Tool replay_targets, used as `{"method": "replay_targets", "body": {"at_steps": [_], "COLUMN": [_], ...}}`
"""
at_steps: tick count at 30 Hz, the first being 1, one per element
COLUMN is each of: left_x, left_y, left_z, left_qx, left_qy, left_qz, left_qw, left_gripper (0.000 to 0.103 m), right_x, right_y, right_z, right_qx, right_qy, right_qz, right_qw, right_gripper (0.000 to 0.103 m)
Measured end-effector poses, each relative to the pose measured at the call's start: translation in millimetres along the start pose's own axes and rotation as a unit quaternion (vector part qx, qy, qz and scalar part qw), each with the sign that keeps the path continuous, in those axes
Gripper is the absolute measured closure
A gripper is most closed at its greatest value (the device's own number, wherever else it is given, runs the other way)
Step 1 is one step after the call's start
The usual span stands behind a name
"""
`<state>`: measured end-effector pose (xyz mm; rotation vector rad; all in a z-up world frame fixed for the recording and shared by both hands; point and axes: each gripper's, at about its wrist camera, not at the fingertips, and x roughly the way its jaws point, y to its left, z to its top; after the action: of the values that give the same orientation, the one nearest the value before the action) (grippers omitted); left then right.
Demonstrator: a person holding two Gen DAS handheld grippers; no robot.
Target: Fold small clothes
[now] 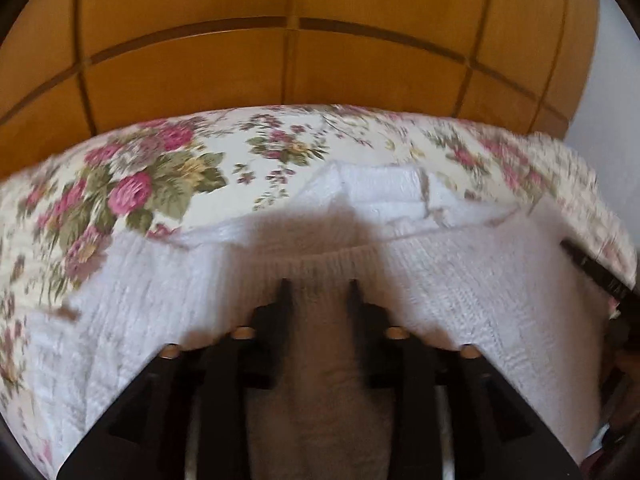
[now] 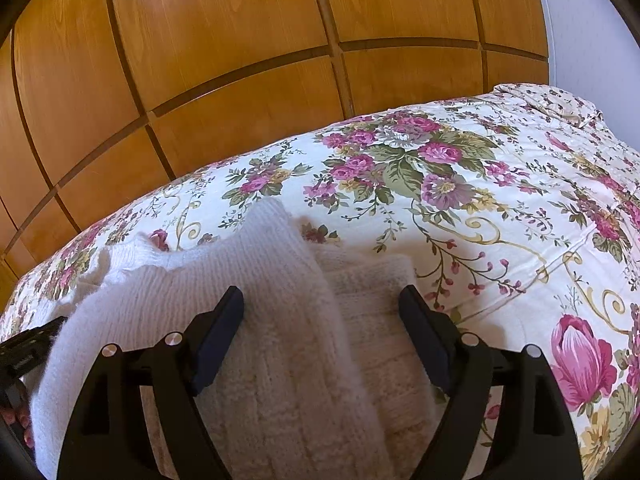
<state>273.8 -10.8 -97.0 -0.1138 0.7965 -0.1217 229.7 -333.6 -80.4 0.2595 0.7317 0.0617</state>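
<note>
Left gripper (image 1: pixel 318 286): jaws narrowly parted, pinching a ribbed fold of the white knit sweater (image 1: pixel 460 280). Right gripper (image 2: pixel 322 306): jaws wide apart, holding nothing, sweater directly beneath on the floral bedspread (image 2: pixel 460 208).

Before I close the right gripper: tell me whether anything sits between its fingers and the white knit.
Nothing visible does. The right gripper is open directly over the folded white sweater on the floral bedspread, with only knit fabric between its fingers.
</note>
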Motion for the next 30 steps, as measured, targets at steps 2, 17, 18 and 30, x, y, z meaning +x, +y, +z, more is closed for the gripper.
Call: {"method": "replay_targets", "body": {"at_steps": [2,17,18,30], "left_x": [-16.9,-112.6,-113.5,-99.7], "left_y": [16.0,85.9,89.1,97.6], "left_z": [-5.3,-92.4,-94.1,-118.0], "left_qx": [-0.046,-0.117,-0.123,-0.164], "left_qy": [-0.026,-0.122,-0.123,-0.066], "left_qz": [-0.015,0.056,0.055,-0.019], "left_qw": [0.9985,0.984,0.9833,0.984], "left_gripper": [0.024,0.02,0.02,0.02], "right_x": [-0.3,-42.9,-51.5,-129.9], "right_y": [-0.8,-6.2,-5.6,49.2], "right_z": [0.0,-1.3,-2.8,-43.4], "right_qx": [0.0,0.019,0.015,-0.051], "right_qy": [-0.002,-0.015,-0.024,0.0], "right_qz": [-0.001,-0.065,-0.07,0.128], "right_qw": [1.0,0.998,0.997,0.99], "right_gripper": [0.017,0.002,0.002,0.07]}}
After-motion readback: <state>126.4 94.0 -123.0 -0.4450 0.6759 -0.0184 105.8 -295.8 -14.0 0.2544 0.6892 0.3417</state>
